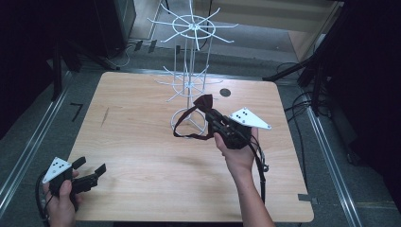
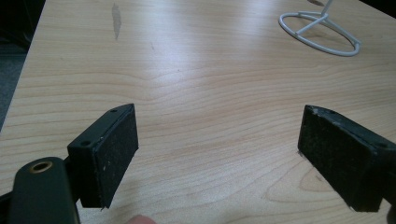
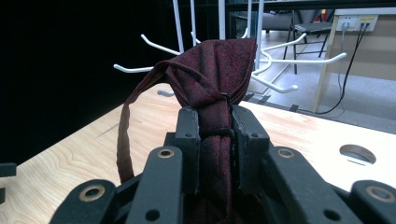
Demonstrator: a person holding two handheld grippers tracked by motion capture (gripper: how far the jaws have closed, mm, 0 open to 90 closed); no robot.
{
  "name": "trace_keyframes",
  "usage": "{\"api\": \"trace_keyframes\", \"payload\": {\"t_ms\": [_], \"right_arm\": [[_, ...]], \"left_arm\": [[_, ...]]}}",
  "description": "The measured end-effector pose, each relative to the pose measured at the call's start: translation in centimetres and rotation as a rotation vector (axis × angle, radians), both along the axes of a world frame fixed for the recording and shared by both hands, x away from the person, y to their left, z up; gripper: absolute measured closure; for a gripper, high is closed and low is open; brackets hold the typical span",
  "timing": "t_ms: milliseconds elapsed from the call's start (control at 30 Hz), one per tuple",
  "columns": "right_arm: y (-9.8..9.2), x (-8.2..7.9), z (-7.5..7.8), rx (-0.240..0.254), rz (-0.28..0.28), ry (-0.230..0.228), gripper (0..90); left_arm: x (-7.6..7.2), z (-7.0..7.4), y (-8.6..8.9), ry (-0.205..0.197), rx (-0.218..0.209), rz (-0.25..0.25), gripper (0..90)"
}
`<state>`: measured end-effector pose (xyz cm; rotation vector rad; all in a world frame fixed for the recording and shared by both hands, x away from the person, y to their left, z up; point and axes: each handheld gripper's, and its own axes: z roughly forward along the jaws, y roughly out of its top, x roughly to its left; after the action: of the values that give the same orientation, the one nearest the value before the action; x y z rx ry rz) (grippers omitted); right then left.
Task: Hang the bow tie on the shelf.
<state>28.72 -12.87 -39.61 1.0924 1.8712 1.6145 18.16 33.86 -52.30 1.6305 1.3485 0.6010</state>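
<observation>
Bench (image 1: 142, 156) is pale wood on grey floor, dark room all round, with a white wire rack (image 1: 191, 71) standing at 12 o'clock. Right hand-held gripper (image 1: 213, 115) pinches a dark red bow tie (image 1: 204, 102) just in front of the rack's base, strap (image 1: 182, 127) looping toward 9 o'clock. Left hand-held gripper (image 1: 90, 169) sits at 8 o'clock, jaws spread over bare wood; the tie's lower part is hidden between the right jaws.
</observation>
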Motion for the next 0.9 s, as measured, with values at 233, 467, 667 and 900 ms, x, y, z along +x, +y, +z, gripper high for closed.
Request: {"api": "trace_keyframes", "payload": {"t_ms": [233, 467, 667, 900], "right_arm": [[0.5, 0.6, 0.7, -0.017, -0.011, 0.001, 75.5], [1.0, 1.4, -0.3, -0.003, -0.064, 0.044, 75.4], [1.6, 2.6, -0.7, -0.061, -0.11, 0.071, 75.4], [1.6, 2.3, -2.1, -0.083, -0.13, 0.08, 75.2]], "left_arm": [[0.0, 0.0, 0.0, -0.001, 0.0, 0.002, 12.9], [0.0, 0.0, 0.0, -0.004, -0.002, 0.001, 12.9], [0.0, 0.0, 0.1, -0.005, -0.011, 0.013, 12.9], [-0.1, 0.0, 0.1, -0.012, -0.008, -0.003, 13.0]]}}
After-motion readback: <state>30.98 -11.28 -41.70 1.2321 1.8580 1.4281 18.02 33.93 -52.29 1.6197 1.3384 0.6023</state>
